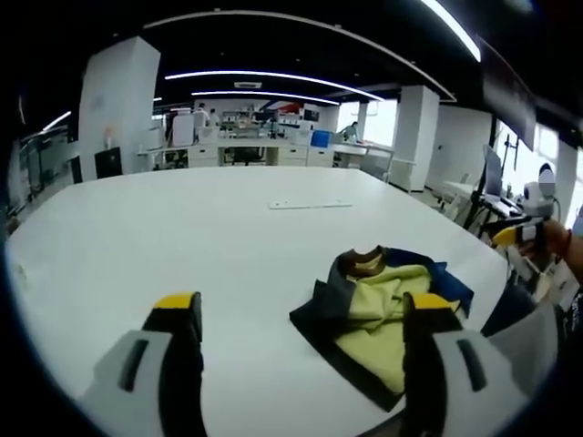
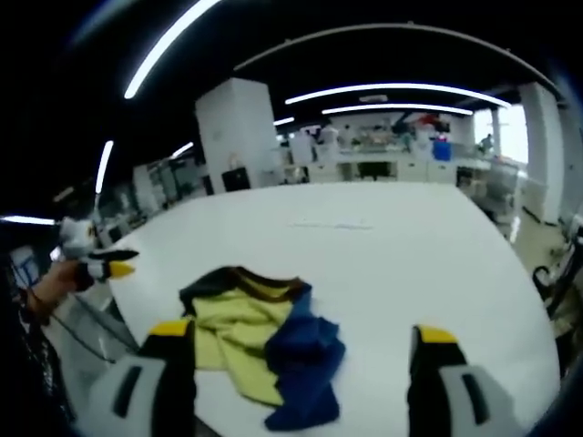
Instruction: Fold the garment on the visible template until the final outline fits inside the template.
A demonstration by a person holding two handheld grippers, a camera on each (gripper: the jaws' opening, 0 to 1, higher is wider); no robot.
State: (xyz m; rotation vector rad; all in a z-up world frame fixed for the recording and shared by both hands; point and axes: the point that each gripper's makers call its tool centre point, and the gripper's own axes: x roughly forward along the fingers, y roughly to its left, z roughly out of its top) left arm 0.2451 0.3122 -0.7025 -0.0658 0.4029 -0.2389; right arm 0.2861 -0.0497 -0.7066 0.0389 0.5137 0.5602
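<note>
Left gripper view gives me the big white table [image 1: 182, 246], and everything else I place against it. The garment [image 1: 387, 314], yellow with navy sleeves and a dark collar, lies crumpled near the table's close edge, so I judge folding barely begun; I cannot make out any template outline. My left gripper [image 1: 302, 319] hovers above the table, jaws spread wide, empty. The right gripper [image 2: 302, 350] is likewise wide open, holding nothing. Right gripper view adds the blue sleeve [image 2: 305, 364] bunched toward the edge. A small strip [image 1: 310, 205] lies mid-table.
</note>
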